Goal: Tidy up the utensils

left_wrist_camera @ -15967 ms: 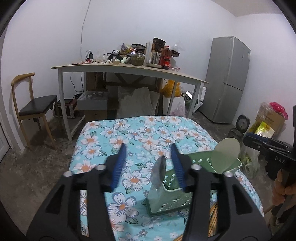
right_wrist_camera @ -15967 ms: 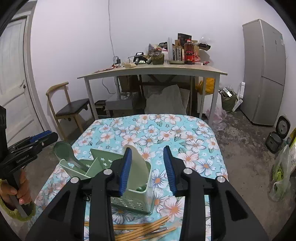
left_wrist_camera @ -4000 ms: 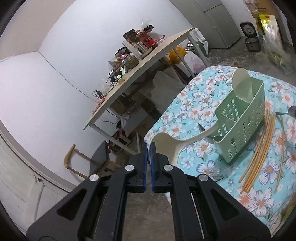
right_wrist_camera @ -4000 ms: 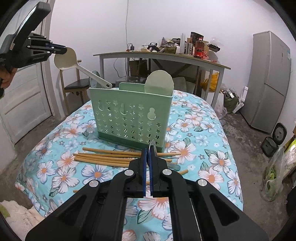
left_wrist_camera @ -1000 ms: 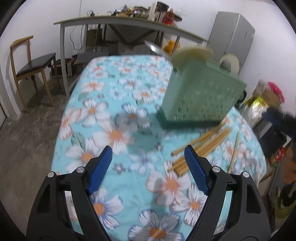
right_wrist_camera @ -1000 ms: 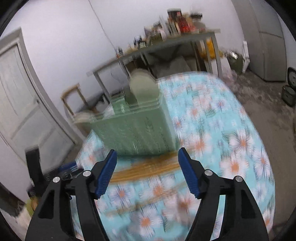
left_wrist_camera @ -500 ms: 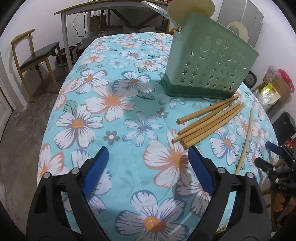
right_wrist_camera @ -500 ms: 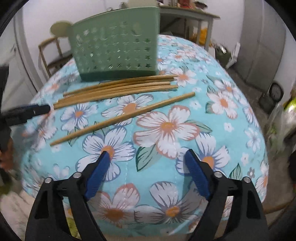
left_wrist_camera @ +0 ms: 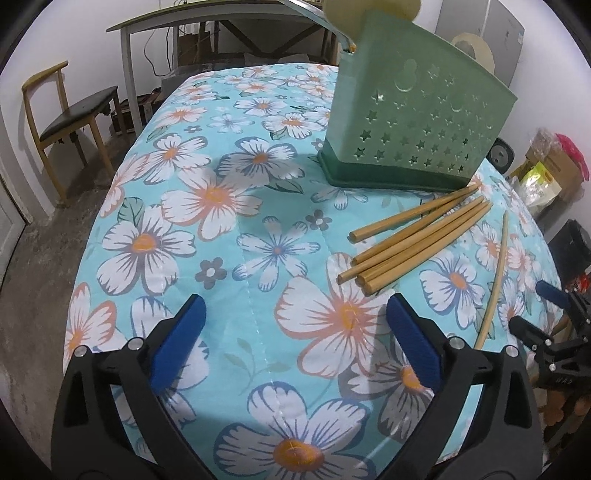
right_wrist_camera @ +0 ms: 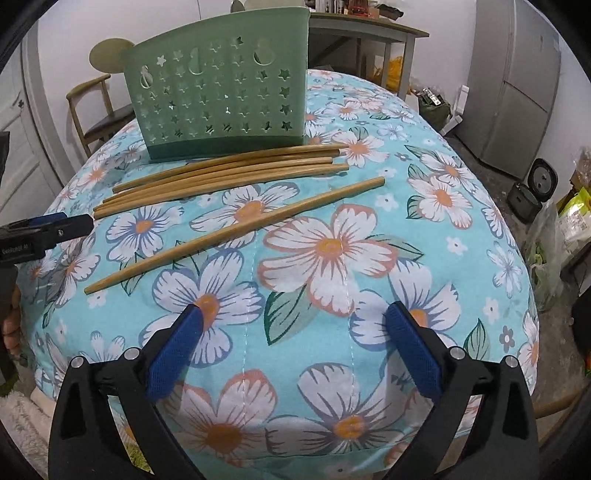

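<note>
A green utensil basket (left_wrist_camera: 417, 122) with star holes stands on the floral cloth and shows in the right wrist view (right_wrist_camera: 221, 96) too. A pale spoon (left_wrist_camera: 373, 9) and a metal knife blade (left_wrist_camera: 317, 16) stick out of its top. Several bamboo chopsticks (left_wrist_camera: 413, 240) lie bunched in front of it (right_wrist_camera: 229, 173), and one chopstick (right_wrist_camera: 232, 229) lies apart. My left gripper (left_wrist_camera: 295, 332) is open and empty, low over the cloth left of the bunch. My right gripper (right_wrist_camera: 291, 339) is open and empty, near the single chopstick.
The floral table (left_wrist_camera: 207, 206) drops off at its near and side edges. A wooden chair (left_wrist_camera: 70, 122) and a cluttered desk (left_wrist_camera: 207, 18) stand behind. A fridge (right_wrist_camera: 517, 81) and a rice cooker (right_wrist_camera: 535, 188) are on the right.
Both grippers have come slightly closer to the table and stay open. The chopsticks and basket have not moved.
</note>
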`<state>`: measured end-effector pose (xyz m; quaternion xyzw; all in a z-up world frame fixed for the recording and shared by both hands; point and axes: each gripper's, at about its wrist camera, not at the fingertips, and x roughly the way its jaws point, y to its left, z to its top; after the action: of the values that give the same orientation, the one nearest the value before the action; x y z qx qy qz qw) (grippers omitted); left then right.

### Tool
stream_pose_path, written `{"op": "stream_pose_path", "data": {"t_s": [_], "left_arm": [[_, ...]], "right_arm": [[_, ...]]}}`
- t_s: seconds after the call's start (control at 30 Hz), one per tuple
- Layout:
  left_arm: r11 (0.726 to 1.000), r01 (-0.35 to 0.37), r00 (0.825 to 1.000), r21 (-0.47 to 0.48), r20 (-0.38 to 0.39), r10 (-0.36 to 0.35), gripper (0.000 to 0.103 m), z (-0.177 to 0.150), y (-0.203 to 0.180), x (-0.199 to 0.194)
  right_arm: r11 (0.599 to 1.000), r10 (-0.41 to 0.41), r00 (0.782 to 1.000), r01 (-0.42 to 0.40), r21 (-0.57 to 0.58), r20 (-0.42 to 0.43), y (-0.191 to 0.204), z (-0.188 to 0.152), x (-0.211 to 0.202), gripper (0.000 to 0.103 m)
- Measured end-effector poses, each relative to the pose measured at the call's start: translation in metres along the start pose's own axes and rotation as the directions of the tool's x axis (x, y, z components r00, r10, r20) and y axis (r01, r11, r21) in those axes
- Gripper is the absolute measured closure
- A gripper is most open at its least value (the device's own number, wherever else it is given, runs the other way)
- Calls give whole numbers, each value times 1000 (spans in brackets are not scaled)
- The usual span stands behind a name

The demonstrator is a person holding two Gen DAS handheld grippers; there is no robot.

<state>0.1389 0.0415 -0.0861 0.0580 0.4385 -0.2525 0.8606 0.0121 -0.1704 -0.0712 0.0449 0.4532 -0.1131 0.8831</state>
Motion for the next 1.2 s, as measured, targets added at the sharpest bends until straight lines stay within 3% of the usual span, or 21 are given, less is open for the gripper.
{"op": "stream_pose_path", "data": {"t_s": [0.4,1.2], "left_arm": [[1000,15,1000,-4,-3,-15,8,1,1,0],[999,34,999,-28,-30,-35,8,6,5,1]], "right_arm": [[999,34,995,-35,-15,-95,-4,10,4,6],[999,34,994,-35,-14,-107,-5,12,9,6]]}}
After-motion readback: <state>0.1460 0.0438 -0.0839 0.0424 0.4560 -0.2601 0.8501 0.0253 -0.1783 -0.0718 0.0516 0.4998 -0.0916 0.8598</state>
